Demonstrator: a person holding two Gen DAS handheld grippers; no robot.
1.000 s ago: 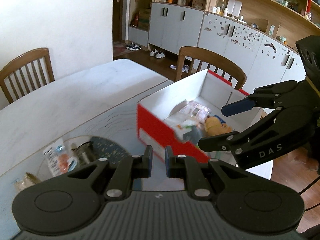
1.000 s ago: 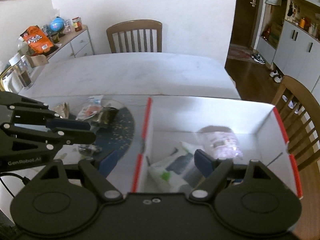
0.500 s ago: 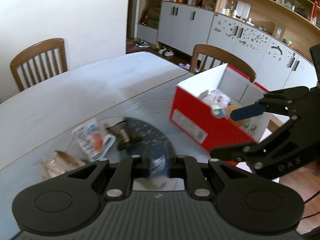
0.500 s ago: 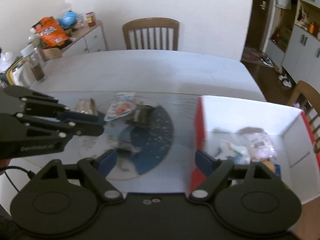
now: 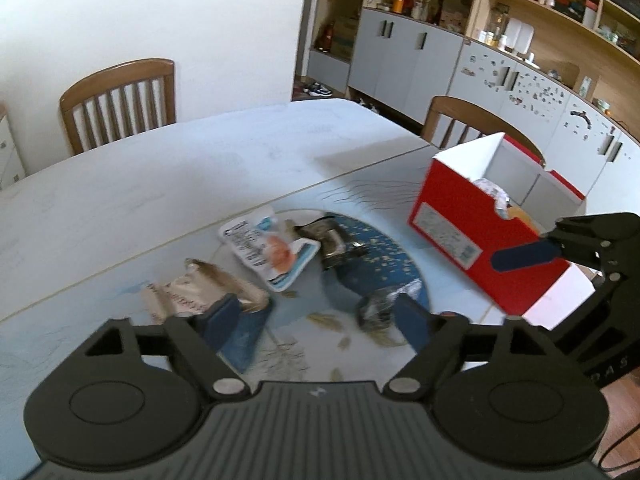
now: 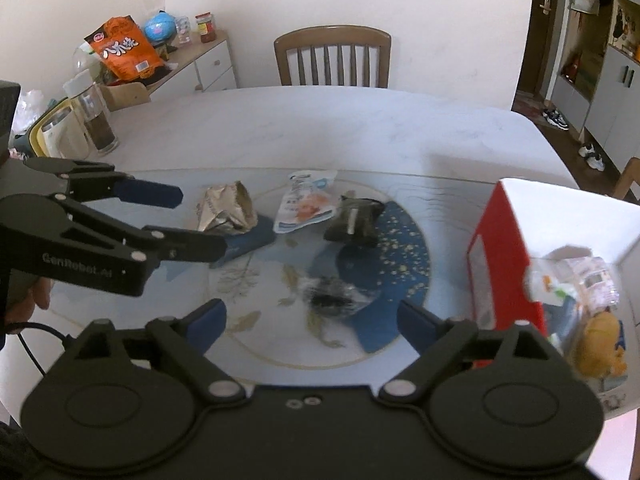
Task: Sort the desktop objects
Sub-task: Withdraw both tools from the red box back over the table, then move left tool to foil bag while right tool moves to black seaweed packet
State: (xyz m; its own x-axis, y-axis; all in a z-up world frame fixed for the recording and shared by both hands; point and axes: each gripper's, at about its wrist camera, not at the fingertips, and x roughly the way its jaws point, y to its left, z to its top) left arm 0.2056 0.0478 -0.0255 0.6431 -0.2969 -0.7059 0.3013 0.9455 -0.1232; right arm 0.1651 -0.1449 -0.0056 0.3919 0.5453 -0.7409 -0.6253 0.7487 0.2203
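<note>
Several wrappers lie on a round blue-and-white mat (image 6: 404, 248): a crumpled tan packet (image 6: 226, 210) (image 5: 200, 288), a white pouch with orange print (image 6: 306, 202) (image 5: 272, 248), a dark packet (image 6: 354, 222) (image 5: 330, 240) and a clear crinkled wrapper (image 6: 330, 294) (image 5: 380, 308). A red-and-white box (image 5: 464, 232) (image 6: 504, 256) at the right holds several items. My left gripper (image 5: 316, 320) is open and empty above the mat, its lower fingertip beside the tan packet in the right wrist view (image 6: 192, 220). My right gripper (image 6: 312, 320) is open and empty, the clear wrapper just ahead of it.
A white table (image 6: 320, 128) carries everything. Wooden chairs (image 6: 332, 56) (image 5: 468, 120) stand at the far side and behind the box. A glass jar (image 6: 94, 120) and kettle stand at the table's left; a cabinet holds an orange snack bag (image 6: 122, 48).
Both grippers swung left from over the box to the mat. My left gripper went from shut to open. The right one stayed open.
</note>
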